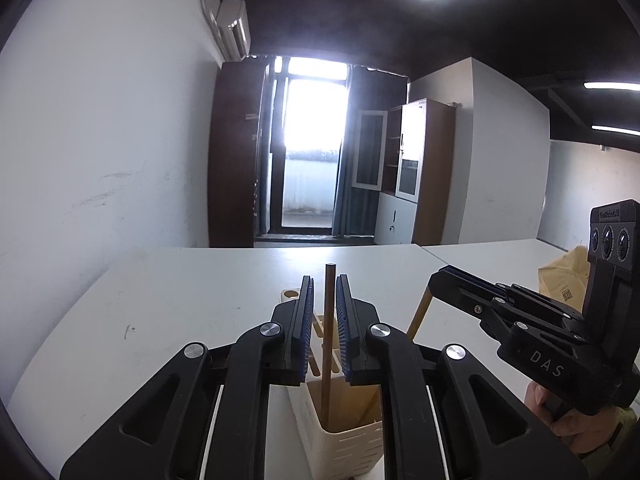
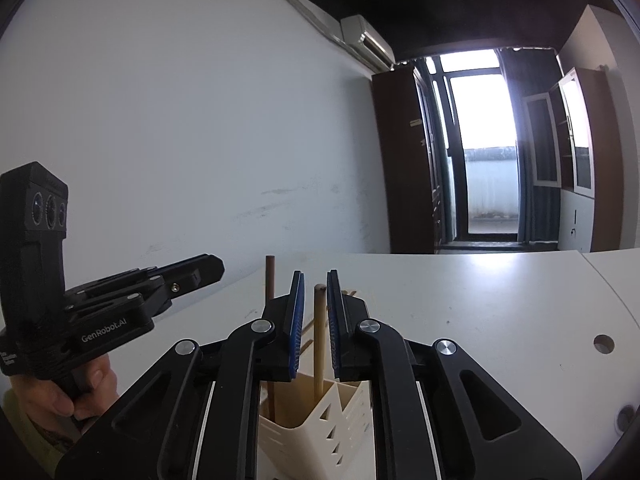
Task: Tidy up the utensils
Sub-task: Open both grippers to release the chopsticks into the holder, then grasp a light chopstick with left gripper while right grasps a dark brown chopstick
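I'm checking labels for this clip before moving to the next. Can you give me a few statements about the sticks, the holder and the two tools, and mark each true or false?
1. A dark stick stands in the cream holder, between the fingers of the left tool. True.
2. The cream holder lies tipped on its side. False: it stands upright on the table.
3. A light wooden stick rises between the fingers of the right tool. True.
4. The table is dark wood. False: its top is white.
5. Both sticks lie flat on the table. False: both reach down into the holder.
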`<action>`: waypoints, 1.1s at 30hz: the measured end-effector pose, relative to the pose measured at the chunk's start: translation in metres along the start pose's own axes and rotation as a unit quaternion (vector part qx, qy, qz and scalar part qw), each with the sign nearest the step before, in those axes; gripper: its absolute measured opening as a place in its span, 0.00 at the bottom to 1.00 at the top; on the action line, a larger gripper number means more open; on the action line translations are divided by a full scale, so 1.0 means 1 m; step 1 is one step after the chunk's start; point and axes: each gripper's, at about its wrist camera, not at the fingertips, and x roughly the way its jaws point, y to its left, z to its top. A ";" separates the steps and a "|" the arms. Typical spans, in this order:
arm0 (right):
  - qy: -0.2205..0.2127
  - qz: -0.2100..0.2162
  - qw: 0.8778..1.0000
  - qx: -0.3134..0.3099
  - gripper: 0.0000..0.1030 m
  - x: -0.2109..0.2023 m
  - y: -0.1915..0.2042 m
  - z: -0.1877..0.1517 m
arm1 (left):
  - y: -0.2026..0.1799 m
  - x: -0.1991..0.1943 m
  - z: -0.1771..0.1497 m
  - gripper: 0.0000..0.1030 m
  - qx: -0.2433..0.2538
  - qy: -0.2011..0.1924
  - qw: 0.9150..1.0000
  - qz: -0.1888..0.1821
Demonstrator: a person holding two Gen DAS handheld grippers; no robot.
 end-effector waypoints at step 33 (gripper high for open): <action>0.069 -0.085 0.993 -0.038 0.53 -0.068 0.018 -0.045 | -0.014 -0.055 -0.057 0.46 0.027 0.065 0.997 0.013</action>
